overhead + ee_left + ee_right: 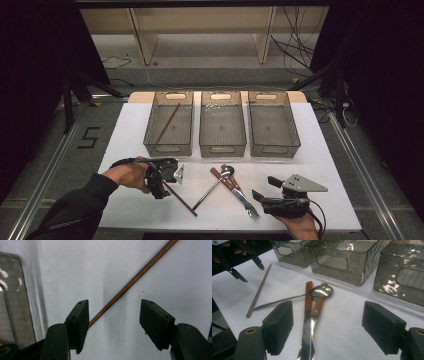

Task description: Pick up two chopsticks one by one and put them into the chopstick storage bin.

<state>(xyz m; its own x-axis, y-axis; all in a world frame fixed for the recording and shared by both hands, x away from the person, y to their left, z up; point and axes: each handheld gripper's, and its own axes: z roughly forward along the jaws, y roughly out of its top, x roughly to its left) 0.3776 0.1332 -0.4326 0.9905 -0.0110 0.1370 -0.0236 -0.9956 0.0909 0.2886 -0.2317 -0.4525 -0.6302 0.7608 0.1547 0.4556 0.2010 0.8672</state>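
My left gripper (113, 322) straddles the chopstick (135, 278) with jaws apart (light, stiff, rolls easily), so I'd pinch mid-shaft.

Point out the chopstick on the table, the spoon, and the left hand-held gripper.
chopstick on the table (132, 281), left gripper view, middle of its wooden shaft.
spoon (322, 290), right gripper view, its shiny bowl.
left hand-held gripper (113, 323), left gripper view, midway between its two black jaws, which stand apart.
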